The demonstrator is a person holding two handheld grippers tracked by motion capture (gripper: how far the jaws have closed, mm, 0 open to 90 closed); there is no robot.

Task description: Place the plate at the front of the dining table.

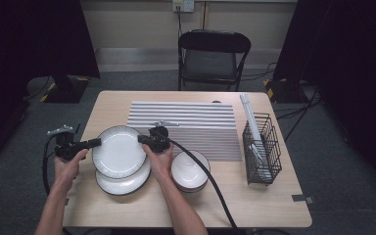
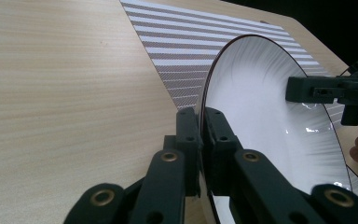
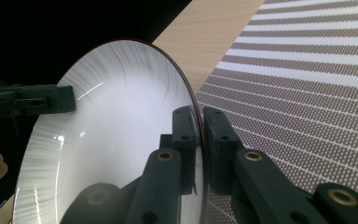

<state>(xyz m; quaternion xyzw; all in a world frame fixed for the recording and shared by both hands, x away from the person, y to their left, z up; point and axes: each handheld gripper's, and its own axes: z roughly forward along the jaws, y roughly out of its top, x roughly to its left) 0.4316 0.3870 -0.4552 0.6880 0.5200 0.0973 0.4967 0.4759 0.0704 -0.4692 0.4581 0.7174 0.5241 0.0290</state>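
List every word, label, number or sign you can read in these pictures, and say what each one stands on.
None can be read: the held plate, bowl, striped mat, wire rack and both grippers show no lettering. The wall socket is too small to tell.

Top plate [image 1: 119, 149]: glazed ceramic, glossy white w/ fine radial streaks at the edge and a thin dark rim; light glints on it. Lower plate [image 1: 122, 183] and bowl [image 1: 190, 169] look like the same glossy ware. Table [image 1: 264, 200]: pale wood-grain laminate, smooth, matt. Striped mat [image 1: 186, 122]: woven, dotted texture, matt grey/white. Rack [image 1: 262, 147] at right edge: thin black wire. Both grippers, left [image 1: 98, 142] and right [image 1: 142, 139]: matt black plastic, brass-coloured pivot bushes.
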